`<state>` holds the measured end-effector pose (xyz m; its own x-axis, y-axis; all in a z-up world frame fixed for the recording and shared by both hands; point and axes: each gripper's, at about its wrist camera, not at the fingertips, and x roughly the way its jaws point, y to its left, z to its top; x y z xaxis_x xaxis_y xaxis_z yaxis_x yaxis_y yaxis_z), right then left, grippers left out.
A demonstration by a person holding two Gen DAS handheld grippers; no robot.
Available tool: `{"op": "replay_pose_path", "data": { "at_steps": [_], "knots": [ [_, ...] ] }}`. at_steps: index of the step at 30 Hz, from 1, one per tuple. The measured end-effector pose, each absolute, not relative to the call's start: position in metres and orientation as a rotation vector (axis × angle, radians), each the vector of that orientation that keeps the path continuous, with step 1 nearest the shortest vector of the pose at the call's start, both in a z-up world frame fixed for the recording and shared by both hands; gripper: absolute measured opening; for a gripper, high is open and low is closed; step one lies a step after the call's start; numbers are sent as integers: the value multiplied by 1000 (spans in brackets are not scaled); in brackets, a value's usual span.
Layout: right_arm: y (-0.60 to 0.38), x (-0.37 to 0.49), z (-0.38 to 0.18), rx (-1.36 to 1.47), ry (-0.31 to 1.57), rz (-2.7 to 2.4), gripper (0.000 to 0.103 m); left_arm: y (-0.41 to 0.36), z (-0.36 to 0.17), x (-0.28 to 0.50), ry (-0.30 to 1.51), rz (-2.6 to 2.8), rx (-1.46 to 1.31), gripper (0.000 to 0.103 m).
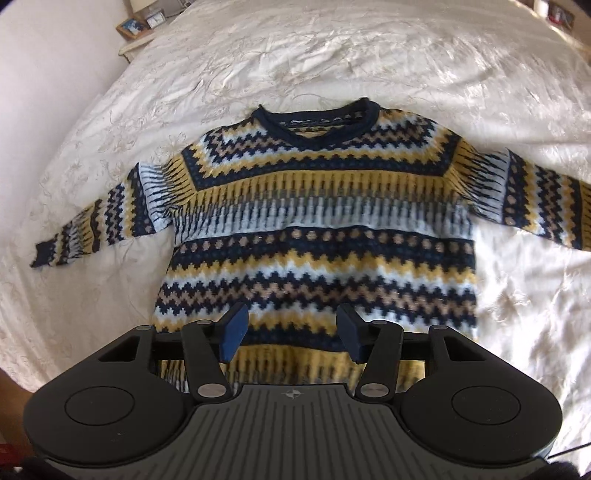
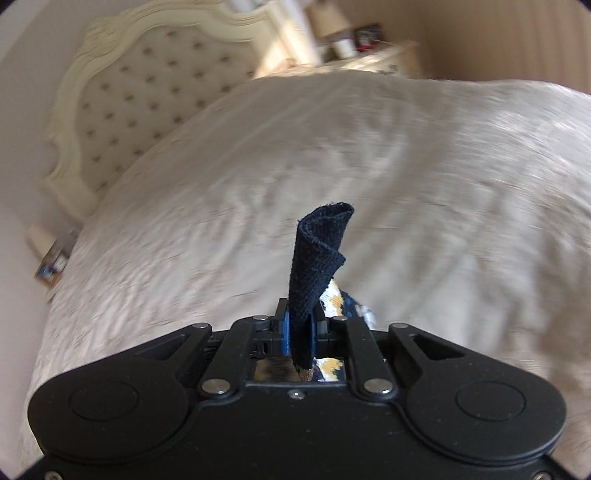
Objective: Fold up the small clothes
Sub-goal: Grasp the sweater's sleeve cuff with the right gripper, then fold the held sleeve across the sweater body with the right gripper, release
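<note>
A small knitted sweater (image 1: 314, 206) in navy, yellow, tan and pale blue zigzag bands lies flat, front up, on the white bedspread (image 1: 258, 55), neck away from me and sleeves spread. My left gripper (image 1: 291, 332) is open and empty, hovering over the sweater's lower hem. In the right wrist view my right gripper (image 2: 300, 332) is shut on the navy cuff of a sleeve (image 2: 317, 251), which stands up curled between the jaws. A bit of patterned knit (image 2: 343, 299) shows behind it.
The bedspread (image 2: 406, 184) covers the whole bed. A tufted cream headboard (image 2: 140, 85) stands at the far left in the right wrist view. Bedside tables with small items stand at the bed's far corners (image 1: 138, 26) (image 2: 369, 51).
</note>
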<state>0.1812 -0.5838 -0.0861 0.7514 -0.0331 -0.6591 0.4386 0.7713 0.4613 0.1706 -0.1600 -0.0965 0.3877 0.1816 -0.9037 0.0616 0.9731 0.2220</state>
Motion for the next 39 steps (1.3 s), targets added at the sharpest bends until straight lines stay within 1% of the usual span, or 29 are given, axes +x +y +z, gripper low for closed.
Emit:
{"op": "replay_pose_path", "data": {
  "at_steps": [6,10,13,18,21,23,24,25,26,27,28,29,33,39],
  "knots": [
    [-477,231,-41,533,648,-151,19,-84,-103,181,1149,48,155,52],
    [-376,261,-30,463,661,-49,20,-20,-115,190,1172,52,117,52],
    [-294,292,-45,411,704,55,20,28,-121,192,1153,85,120,52],
    [-163,331,-98,316,845,218,20,100,-123,193,1132,158,95,52],
    [-109,345,-132,251,938,267,20,131,-126,194,1134,172,85,51],
    [-92,346,-149,225,973,274,20,143,-130,197,1136,167,70,51],
    [-85,347,-156,208,982,271,23,148,-131,198,1139,161,62,51],
    [-78,349,-161,193,987,269,30,152,-133,198,1141,150,57,51],
    [-72,348,-164,184,984,264,33,156,-133,200,1141,136,53,51],
    [-70,347,-166,182,975,266,55,156,-134,203,1137,123,51,51],
    [-72,344,-166,187,963,273,72,158,-135,205,1129,111,49,51],
    [-71,335,-161,190,944,280,76,158,-135,208,1119,93,46,51],
    [-73,318,-146,139,915,266,76,154,-138,228,1092,13,38,51],
    [-133,290,-137,148,935,109,76,118,-147,274,1059,-110,62,51]
  ]
}}
